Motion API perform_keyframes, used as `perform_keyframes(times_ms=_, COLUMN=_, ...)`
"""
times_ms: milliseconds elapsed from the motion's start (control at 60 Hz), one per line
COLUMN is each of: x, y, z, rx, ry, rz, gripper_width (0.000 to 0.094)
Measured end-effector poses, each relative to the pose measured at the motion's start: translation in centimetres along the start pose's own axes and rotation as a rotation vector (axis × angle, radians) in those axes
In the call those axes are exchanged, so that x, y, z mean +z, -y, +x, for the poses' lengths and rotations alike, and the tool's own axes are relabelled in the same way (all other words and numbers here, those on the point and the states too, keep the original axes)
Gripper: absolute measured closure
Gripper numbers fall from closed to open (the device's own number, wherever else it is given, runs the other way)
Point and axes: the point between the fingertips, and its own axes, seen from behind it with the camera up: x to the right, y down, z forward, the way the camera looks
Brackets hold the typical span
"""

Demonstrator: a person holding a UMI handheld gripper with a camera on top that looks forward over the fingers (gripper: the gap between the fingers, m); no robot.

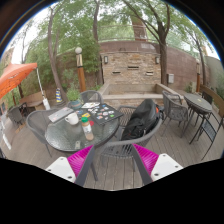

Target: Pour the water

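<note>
Outdoor wooden deck backed by trees and a stone wall, gripper view: a round glass tabletop ringed by metal mesh chairs carries a bottle with a dark cap, a pale cup and flat items too small to identify. The claw is open and empty, pink pads spread apart. The upright bottle lies ahead and left of the claw, well apart, beyond a chair back.
</note>
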Motion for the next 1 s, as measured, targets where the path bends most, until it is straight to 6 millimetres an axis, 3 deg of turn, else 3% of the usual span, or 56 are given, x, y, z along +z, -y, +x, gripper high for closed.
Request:
perform_keyframes(times_ms=67, x=0.0, y=-0.2, z=0.5, rx=-0.009, ry=-0.027, rz=-0.003, gripper_width=0.0124)
perform_keyframes(times_ms=83, x=-0.3, y=0.7, z=-0.5, rx=-0.011, ry=-0.038, rz=-0.008, gripper_width=0.0123)
perform_keyframes(times_ms=100, x=0.1, y=-0.2, z=0.6, rx=-0.011, ry=-0.041, rz=-0.005, gripper_width=0.0123)
perform_keyframes(times_ms=133, x=0.0, y=-0.3, z=0.5, rx=-0.014, ry=-0.056, rz=-0.002, gripper_width=0.0123)
perform_keyframes(times_ms=150, x=-0.4, y=0.5, z=-0.8, rx=-0.017, ry=-0.068, rz=-0.003, gripper_width=0.0123)
perform_keyframes(times_ms=167, x=-0.6, y=0.1, z=-1.9, rx=-0.019, ry=-0.079, rz=0.0, gripper_width=0.0124)
perform_keyframes(times_ms=383, x=-0.8, y=0.8, z=-8.8, rx=0.04, ry=-0.123, rz=0.055, gripper_width=0.0117)
perform_keyframes(times_ms=500, x=0.6, y=1.7, z=-11.4, rx=0.035, ry=-0.125, rz=0.071, gripper_width=0.0122)
perform_keyframes(times_ms=583, x=2.7, y=2.3, z=-13.1, rx=0.004, ry=-0.112, rz=0.096, gripper_width=0.0121)
perform_keyframes(times_ms=650, x=5.4, y=2.5, z=-14.4, rx=-0.018, ry=-0.091, rz=0.109, gripper_width=0.0121)
perform_keyframes(times_ms=767, x=12.6, y=2.6, z=-16.7, rx=-0.03, ry=-0.026, rz=0.149, gripper_width=0.0128)
perform_keyframes(times_ms=933, x=25.3, y=1.0, z=-16.9, rx=-0.002, ry=-0.015, rz=0.191, gripper_width=0.0139)
perform_keyframes(times_ms=1000, x=29.6, y=0.8, z=-16.7, rx=-0.012, ry=-0.014, rz=0.215, gripper_width=0.0137)
